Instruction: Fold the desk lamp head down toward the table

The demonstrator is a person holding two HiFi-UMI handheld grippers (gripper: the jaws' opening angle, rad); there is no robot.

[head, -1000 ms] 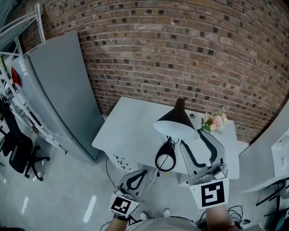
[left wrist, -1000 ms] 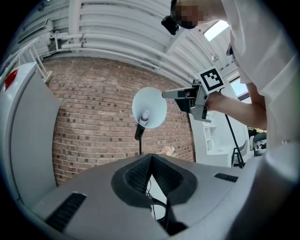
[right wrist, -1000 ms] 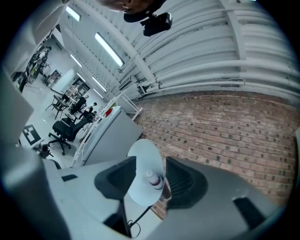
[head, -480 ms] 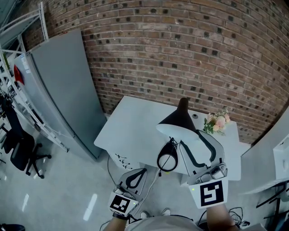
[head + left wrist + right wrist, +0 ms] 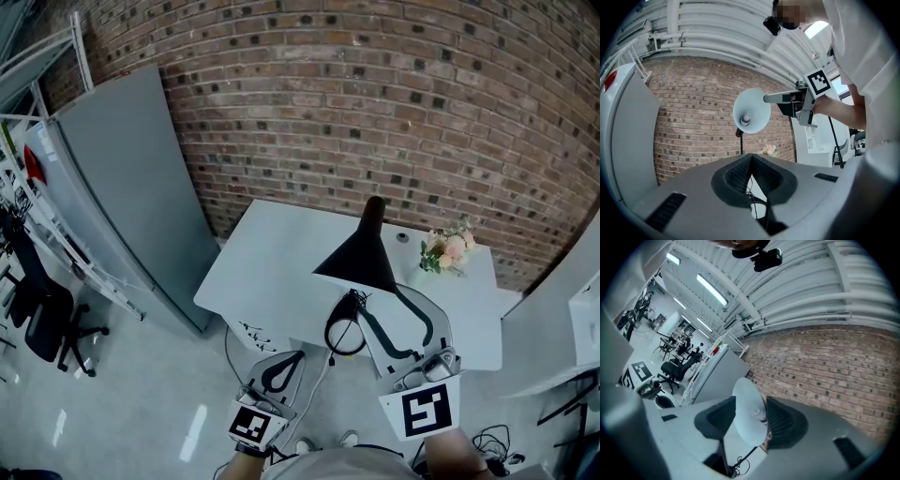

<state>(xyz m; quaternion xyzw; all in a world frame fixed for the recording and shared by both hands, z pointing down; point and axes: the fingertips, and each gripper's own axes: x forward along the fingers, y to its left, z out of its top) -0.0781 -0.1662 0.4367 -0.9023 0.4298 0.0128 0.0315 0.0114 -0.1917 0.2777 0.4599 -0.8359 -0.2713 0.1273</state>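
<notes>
Black on the outside and white inside, the lamp head (image 5: 354, 258) hangs tilted over the white table (image 5: 272, 253). The right gripper (image 5: 382, 302) reaches up to it from below. Its two jaws stand wide apart, and the round open end of the lamp head sits right between them, close to both pads. I cannot tell if the pads press on it. The left gripper (image 5: 292, 361) is lower down, near the table edge and well apart from the lamp. Its jaws are closed together with nothing in them. Some flowers (image 5: 445, 251) stand on the table just beside the lamp.
</notes>
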